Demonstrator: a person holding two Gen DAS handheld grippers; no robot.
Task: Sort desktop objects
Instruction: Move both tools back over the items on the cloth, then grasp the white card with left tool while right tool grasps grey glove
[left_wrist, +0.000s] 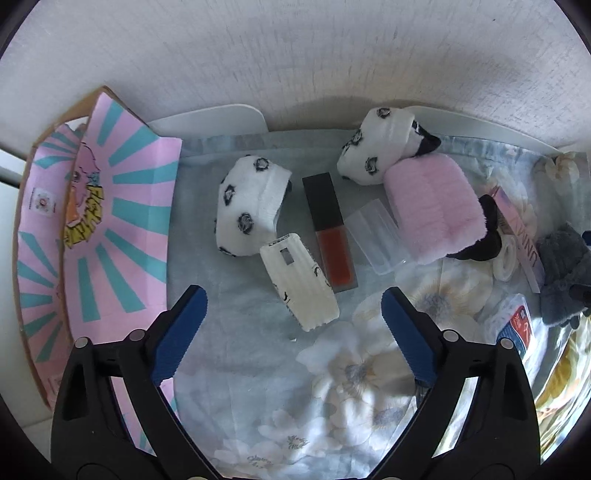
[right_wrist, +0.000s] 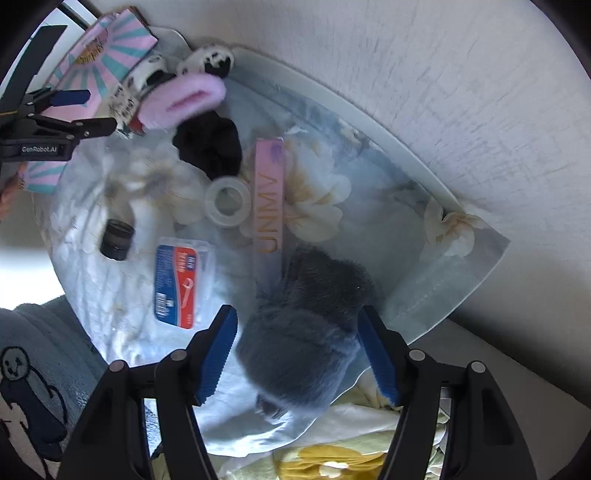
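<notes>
The left gripper (left_wrist: 293, 325) hung wide open over the floral cloth (left_wrist: 258, 354), holding nothing. Just ahead lay a ribbed white case (left_wrist: 299, 282), then a red lip-gloss tube (left_wrist: 328, 230) beside a clear plastic lid (left_wrist: 376, 236), with a spotted white sock (left_wrist: 251, 206) and a pink fluffy band (left_wrist: 436, 210) beyond. The right gripper (right_wrist: 297, 350) stood open around a grey fluffy band (right_wrist: 306, 332), its jaws not pressing it; farther off lay a tape roll (right_wrist: 227, 203).

Lip gloss (left_wrist: 330, 229) beside ribbed case (left_wrist: 298, 284)
</notes>
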